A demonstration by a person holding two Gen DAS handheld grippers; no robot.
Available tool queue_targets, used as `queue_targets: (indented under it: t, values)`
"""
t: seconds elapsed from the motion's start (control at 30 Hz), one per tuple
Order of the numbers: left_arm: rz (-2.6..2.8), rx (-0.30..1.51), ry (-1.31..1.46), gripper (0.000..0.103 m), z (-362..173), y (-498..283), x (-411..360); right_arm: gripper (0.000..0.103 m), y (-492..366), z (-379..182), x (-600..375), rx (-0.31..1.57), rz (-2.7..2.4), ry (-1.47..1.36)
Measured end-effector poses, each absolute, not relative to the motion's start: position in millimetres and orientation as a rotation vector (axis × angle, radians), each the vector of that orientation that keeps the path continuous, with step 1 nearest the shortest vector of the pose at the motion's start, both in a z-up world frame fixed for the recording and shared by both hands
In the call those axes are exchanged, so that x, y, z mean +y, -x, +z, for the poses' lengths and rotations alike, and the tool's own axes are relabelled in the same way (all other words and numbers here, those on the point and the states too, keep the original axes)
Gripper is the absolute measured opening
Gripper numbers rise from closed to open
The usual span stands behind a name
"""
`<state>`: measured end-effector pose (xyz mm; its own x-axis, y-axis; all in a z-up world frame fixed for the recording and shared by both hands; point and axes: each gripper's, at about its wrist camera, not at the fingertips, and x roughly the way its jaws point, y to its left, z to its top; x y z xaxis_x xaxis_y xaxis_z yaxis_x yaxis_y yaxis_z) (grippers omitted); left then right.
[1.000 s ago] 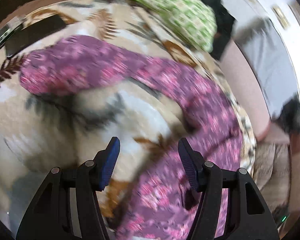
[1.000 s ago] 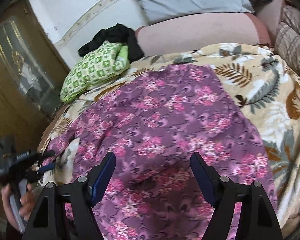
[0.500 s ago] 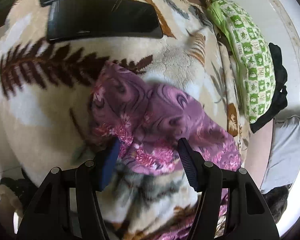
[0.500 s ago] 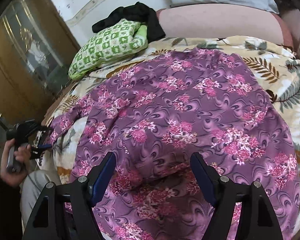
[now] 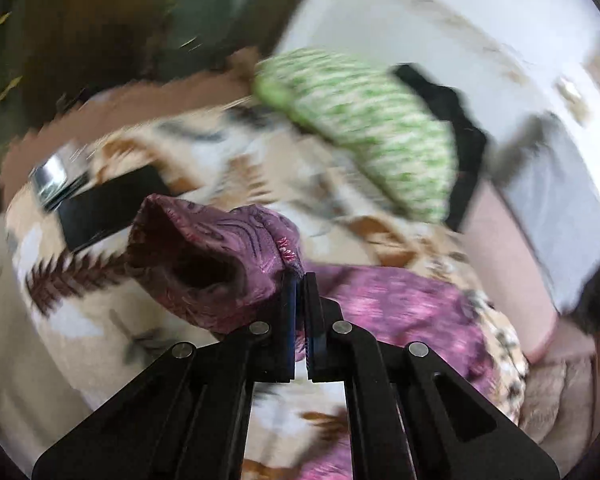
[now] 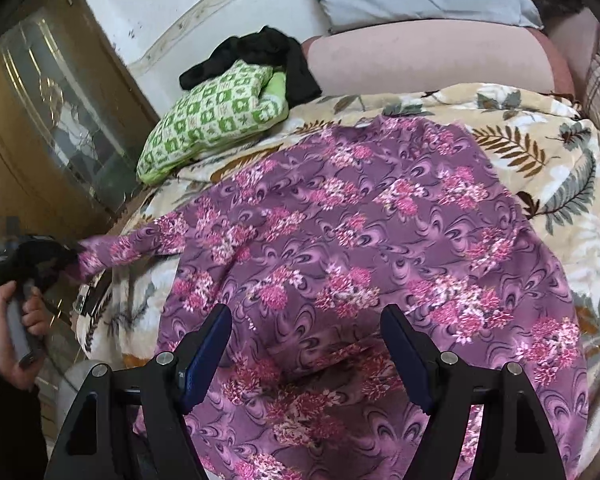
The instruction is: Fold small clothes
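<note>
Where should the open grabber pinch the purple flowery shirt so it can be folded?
Probably the near hem of the purple shirt, coming from the near side, low. The right gripper hangs open right over that edge, where the cloth bunches into a ridge thin enough to pinch. The left gripper is already shut on the sleeve end.

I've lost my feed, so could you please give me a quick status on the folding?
Left gripper shut on purple floral garment's sleeve cuff. Right gripper open, over the garment, gripping nothing. Garment spread on leaf-print blanket, unfolded. Nothing in the way.
</note>
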<state>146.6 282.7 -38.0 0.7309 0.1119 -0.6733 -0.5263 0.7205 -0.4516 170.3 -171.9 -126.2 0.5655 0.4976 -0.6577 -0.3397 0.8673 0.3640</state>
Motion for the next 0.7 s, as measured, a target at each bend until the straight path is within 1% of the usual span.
queue_targets:
  t: [0.1, 0.13, 0.23, 0.27, 0.33, 0.4, 0.43, 0.5, 0.53, 0.63, 0.67, 0.7]
  values:
    - [0.215, 0.598, 0.506, 0.002, 1, -149, 221, 0.075, -171, -118, -184, 0.809, 0.476, -0.233]
    - [0.137, 0.573, 0.375, 0.002, 14, -148, 181, 0.075, -173, -114, -191, 0.799, 0.47, -0.253]
    - [-0.057, 0.569, 0.184, 0.002, 22, -143, 102, 0.075, -179, -105, -212, 0.775, 0.441, -0.304]
    - [-0.132, 0.583, 0.094, 0.002, 16, -140, 66, 0.075, -183, -102, -222, 0.763, 0.421, -0.319]
    - [-0.238, 0.625, -0.029, 0.002, -4, -135, 17, 0.075, -190, -97, -242, 0.745, 0.38, -0.346]
    - [-0.36, 0.698, -0.103, 0.002, -41, -132, -24, 0.075, -200, -94, -274, 0.742, 0.343, -0.433]
    - [-0.432, 0.759, -0.103, 0.002, -69, -131, -42, 0.075, -205, -95, -286, 0.746, 0.341, -0.474]
    - [-0.501, 0.842, -0.077, 0.002, -104, -128, -57, 0.075, -213, -101, -310, 0.768, 0.341, -0.585]
    - [-0.537, 0.916, -0.061, 0.002, -130, -127, -63, 0.075, -217, -106, -318, 0.783, 0.345, -0.628]
    - [-0.533, 1.029, -0.132, 0.003, -152, -115, -76, 0.075, -225, -122, -324, 0.843, 0.359, -0.708]
    - [-0.547, 1.016, -0.153, 0.004, -149, -107, -77, 0.075, -227, -126, -319, 0.867, 0.375, -0.701]
    - [-0.56, 0.999, -0.172, 0.012, -145, -99, -77, 0.075, -229, -127, -312, 0.886, 0.391, -0.683]
